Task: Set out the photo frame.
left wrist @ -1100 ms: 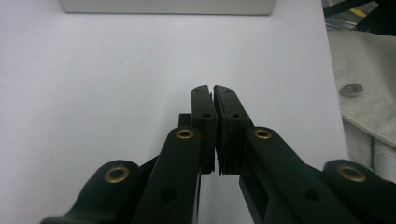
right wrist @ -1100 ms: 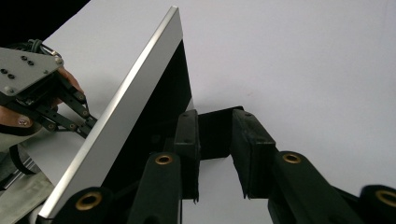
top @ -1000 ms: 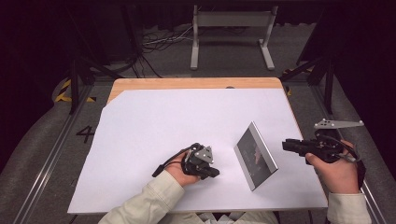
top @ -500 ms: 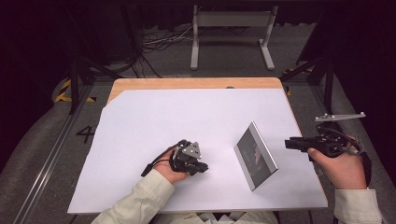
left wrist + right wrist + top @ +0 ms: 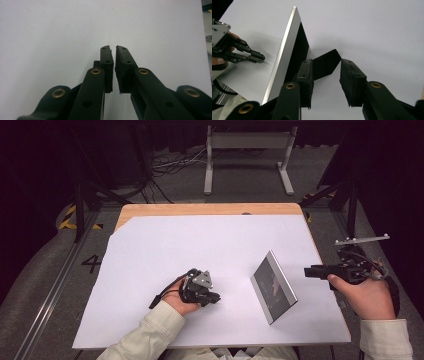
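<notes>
While the picture frame stands propped up on the white table cover, well right of the middle and closer to the person's edge, neither gripper is touching it. In the high view its glass is dark and whatever picture sits behind it is too murky to read, just a few faint specks.

From the right gripper view you get the frame's silver edge side-on and its black back stand sticking out onto the cover. The bottom of the frame is cut off behind the near jaw, so where exactly it meets the table I can't tell.

The right gripper hangs off the right edge of the table, just beside the frame, pointing at it. Its jaws have just been opening and stand parted with nothing between the pads, so it's let go.

The left gripper rests low over the cover left of the frame, well apart from it. In its own view the jaws are nearly together, only a thin slit left, and nothing is pinched in there. The person's hand hides most of its body from above, and the sleeves are cropped by the bottom edge.
</notes>
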